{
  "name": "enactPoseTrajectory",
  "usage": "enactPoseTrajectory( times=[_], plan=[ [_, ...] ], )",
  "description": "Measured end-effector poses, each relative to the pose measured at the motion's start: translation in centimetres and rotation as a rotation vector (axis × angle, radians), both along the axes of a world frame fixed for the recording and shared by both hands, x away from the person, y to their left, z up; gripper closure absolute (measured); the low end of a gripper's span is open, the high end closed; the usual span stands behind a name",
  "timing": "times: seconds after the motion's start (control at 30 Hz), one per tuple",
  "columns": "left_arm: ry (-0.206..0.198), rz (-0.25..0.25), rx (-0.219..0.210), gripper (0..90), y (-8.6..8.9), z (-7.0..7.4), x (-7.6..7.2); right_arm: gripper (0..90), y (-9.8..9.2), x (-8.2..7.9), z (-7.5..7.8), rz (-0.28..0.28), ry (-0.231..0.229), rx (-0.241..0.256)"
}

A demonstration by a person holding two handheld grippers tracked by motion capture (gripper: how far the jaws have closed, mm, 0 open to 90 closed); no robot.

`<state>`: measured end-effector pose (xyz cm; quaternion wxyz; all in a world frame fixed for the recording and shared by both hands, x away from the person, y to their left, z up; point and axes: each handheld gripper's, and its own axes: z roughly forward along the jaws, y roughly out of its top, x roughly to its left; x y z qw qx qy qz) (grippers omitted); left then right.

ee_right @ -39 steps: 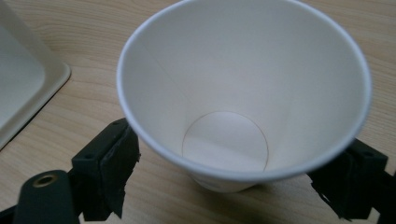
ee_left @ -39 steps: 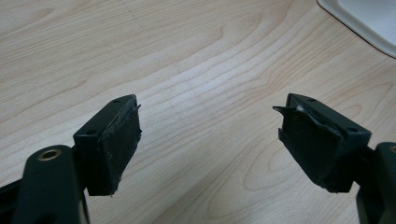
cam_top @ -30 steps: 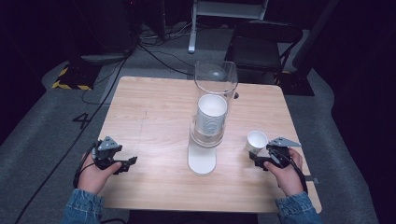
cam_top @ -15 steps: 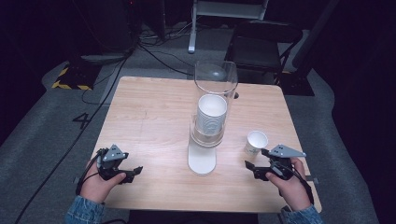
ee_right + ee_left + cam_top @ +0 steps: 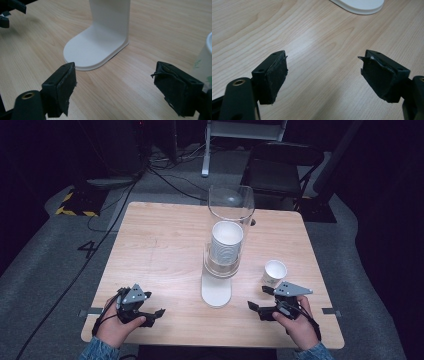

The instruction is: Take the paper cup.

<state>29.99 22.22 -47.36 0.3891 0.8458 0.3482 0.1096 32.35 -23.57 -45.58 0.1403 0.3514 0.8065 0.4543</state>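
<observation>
A cup dispenser (image 5: 226,245) stands mid-table: a clear tube holding a stack of white paper cups (image 5: 226,240) on a white stand with a flat base (image 5: 216,292). One loose paper cup (image 5: 274,272) stands upright to its right. My left gripper (image 5: 155,303) rests open near the front left, pointing right, with nothing between its jaws (image 5: 323,67). My right gripper (image 5: 257,297) is open near the front right, just in front of the loose cup (image 5: 205,62). In the right gripper view it (image 5: 115,77) faces the stand's base (image 5: 92,50).
The wooden table (image 5: 165,245) has bare surface to the left and behind the dispenser. A black chair (image 5: 280,167) and cables lie on the floor beyond the far edge. The left gripper (image 5: 10,10) appears far off in the right gripper view.
Both hands have drawn back toward the near edge of the table. The right gripper has moved away from the loose cup, which stays in place.
</observation>
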Motion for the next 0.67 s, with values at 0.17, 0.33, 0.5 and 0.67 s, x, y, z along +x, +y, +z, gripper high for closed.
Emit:
enactPoseTrajectory(
  times=[0.17,0.33,0.5,0.67],
  plan=[
    [-0.004,0.012,-0.027,20.5,-0.1,-0.5,0.1,18.0,0.3,0.6,-1.8,0.029,0.019,-0.032],
    [-0.011,-0.033,-0.014,14.9,-0.2,-1.1,-0.1,17.6,0.5,0.9,-3.2,0.031,0.022,-0.066],
    [0.008,-0.050,-0.027,15.4,-0.5,-1.8,0.1,17.2,1.2,0.9,-4.0,0.033,0.018,-0.094],
    [0.009,-0.026,-0.007,15.4,-0.4,-2.0,0.2,16.9,1.5,0.9,-4.1,0.052,0.006,-0.121]
  ],
)
